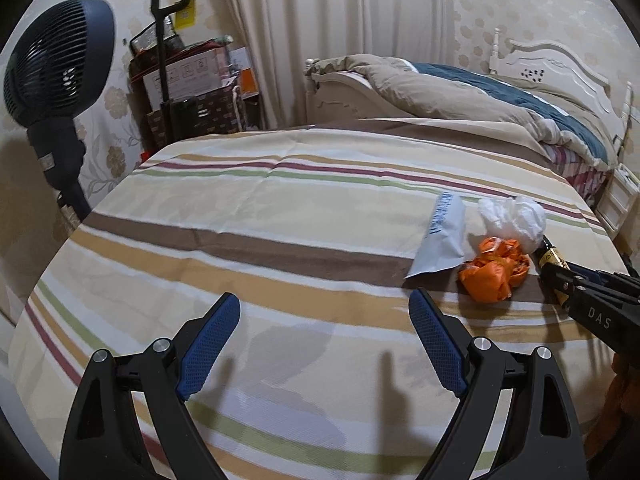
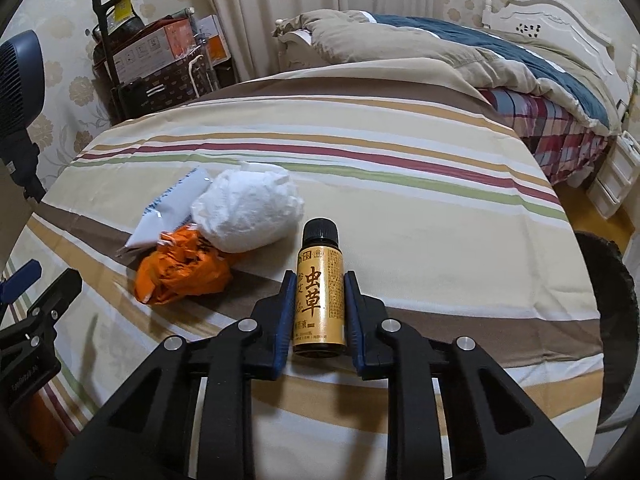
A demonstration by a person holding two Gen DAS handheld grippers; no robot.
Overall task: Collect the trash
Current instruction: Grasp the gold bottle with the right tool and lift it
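The right claw [image 2: 318, 280] is clenched on a small gold-labelled bottle [image 2: 320, 292], black cap pointing forward, its blue pads flat against the label on both sides. Just ahead and to its left lie crumpled orange wrapping [image 2: 180, 272], a white wad [image 2: 248, 208] and a pale packet [image 2: 176, 208] on the striped worktop [image 2: 400, 208]. The left claw [image 1: 324, 312] is released, holding nothing, the pile ahead to its right. The bottle probably handles best lifted straight up, grip firm, without brushing the wad, toward the dark round shape [image 2: 608, 320] at right, possibly a bin.
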